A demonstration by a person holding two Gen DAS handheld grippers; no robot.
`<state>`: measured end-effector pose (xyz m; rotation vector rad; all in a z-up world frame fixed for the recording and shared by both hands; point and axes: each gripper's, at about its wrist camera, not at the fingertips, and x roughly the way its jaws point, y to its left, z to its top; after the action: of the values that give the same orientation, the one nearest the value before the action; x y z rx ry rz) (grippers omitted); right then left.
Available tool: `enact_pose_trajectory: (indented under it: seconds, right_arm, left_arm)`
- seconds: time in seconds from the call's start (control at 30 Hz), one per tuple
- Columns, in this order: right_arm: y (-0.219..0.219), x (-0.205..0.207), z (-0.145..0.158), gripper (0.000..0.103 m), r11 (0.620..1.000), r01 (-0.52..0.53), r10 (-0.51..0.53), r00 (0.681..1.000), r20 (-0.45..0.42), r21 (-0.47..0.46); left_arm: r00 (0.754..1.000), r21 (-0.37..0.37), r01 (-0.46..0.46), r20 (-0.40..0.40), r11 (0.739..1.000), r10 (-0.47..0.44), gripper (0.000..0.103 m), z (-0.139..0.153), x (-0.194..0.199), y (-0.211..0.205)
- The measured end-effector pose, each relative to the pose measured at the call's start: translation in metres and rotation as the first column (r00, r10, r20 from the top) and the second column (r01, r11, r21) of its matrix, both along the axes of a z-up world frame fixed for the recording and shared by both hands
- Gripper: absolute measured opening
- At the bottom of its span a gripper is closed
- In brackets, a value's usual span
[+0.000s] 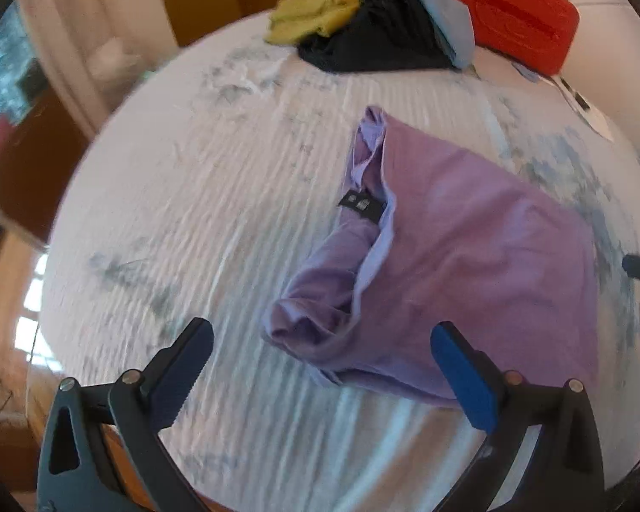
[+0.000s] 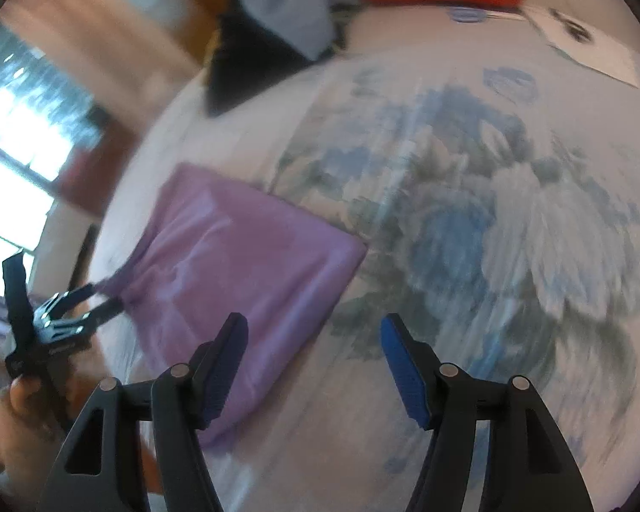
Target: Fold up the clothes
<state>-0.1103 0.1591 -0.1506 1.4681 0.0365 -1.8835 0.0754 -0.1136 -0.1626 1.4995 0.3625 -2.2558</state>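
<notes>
Shirt first: the purple shirt [image 1: 469, 247] lies partly folded on the bed cover [image 1: 200, 196], with its collar end and black label [image 1: 360, 205] turned toward the far side. One rolled sleeve or edge sticks out at the near left. Its long way runs from the near edge of the bed up toward the pile at the back.

The left gripper [image 1: 322, 367] hangs just over the near end of the shirt. Its fingers are spread wide and hold nothing in its own view. The shirt sits right between and ahead of them. In the right wrist view the left gripper [image 2: 91, 298] looks close against the shirt's edge, but that picture is too blurry to tell if it touches.

The right gripper [image 2: 315, 358] is also wide open and empty. The shirt lies ahead and to its left, with one finger over the shirt's near corner and the other over bare bed cover. So the left gripper looks nearer to the loose rolled part, and I think that part needs tucking or folding over next.

The bed cover is white with blue flowers and has many small ridges. At the back sit a pile of other clothes [image 1: 375, 30], black, yellow and pale blue, and a red case [image 1: 516, 13]. Some papers [image 2: 593, 49] lie at the far right. Wooden walls and a bright window [image 2: 13, 136] are off to the left.
</notes>
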Motion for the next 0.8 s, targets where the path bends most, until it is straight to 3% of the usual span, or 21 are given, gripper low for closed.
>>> enact_pose_trajectory:
  seconds: [0.1, 0.23, 0.37, 0.57, 0.6, 0.63, 0.67, 0.7, 0.77, 0.8]
  right_arm:
    - [-0.011, 0.01, 0.0, 0.065, 0.999, 0.048, -0.048, 0.999, -0.006, 0.002]
    - [-0.026, 0.02, -0.005, 0.065, 0.996, 0.086, -0.086, 0.996, -0.013, 0.018]
    - [-0.031, 0.022, -0.011, 0.065, 0.989, 0.142, -0.142, 0.99, 0.005, 0.031]
    - [-0.045, 0.017, -0.015, 0.065, 0.982, 0.174, -0.171, 0.984, -0.037, 0.077]
    - [-0.05, 0.015, -0.018, 0.065, 0.98, 0.175, -0.172, 0.984, -0.044, 0.096]
    - [-0.054, 0.013, -0.021, 0.065, 0.977, 0.178, -0.173, 0.983, -0.052, 0.115]
    - [-0.057, 0.012, -0.025, 0.066, 0.974, 0.184, -0.177, 0.982, -0.06, 0.132]
    - [-0.061, 0.013, -0.027, 0.065, 0.973, 0.182, -0.174, 0.982, -0.068, 0.144]
    - [-0.07, 0.018, -0.027, 0.06, 0.976, 0.146, -0.135, 0.988, -0.075, 0.163]
    - [-0.075, 0.021, -0.027, 0.053, 0.977, 0.126, -0.115, 0.991, -0.075, 0.17]
  left_arm:
    - [0.999, 0.019, 0.036, 0.017, 0.999, -0.036, 0.103, -0.015, -0.004, -0.004]
    - [0.996, 0.054, 0.086, 0.035, 0.995, -0.088, 0.094, -0.029, -0.007, -0.004]
    - [0.99, 0.07, 0.14, 0.012, 0.988, -0.141, 0.094, -0.033, -0.008, -0.004]
    - [0.985, 0.078, 0.167, 0.03, 0.983, -0.17, 0.094, -0.033, -0.015, -0.005]
    - [0.984, 0.085, 0.172, 0.031, 0.981, -0.175, 0.087, -0.031, -0.016, -0.005]
    - [0.983, 0.092, 0.177, 0.032, 0.98, -0.181, 0.071, -0.029, -0.016, -0.005]
    - [0.981, 0.105, 0.187, 0.029, 0.977, -0.191, 0.061, -0.026, -0.017, -0.004]
    - [0.979, 0.122, 0.199, 0.025, 0.972, -0.204, 0.043, -0.024, -0.018, -0.002]
    - [0.974, 0.144, 0.22, 0.026, 0.965, -0.226, 0.031, -0.023, -0.021, 0.002]
    - [0.971, 0.143, 0.233, 0.03, 0.962, -0.239, 0.025, -0.022, -0.022, 0.004]
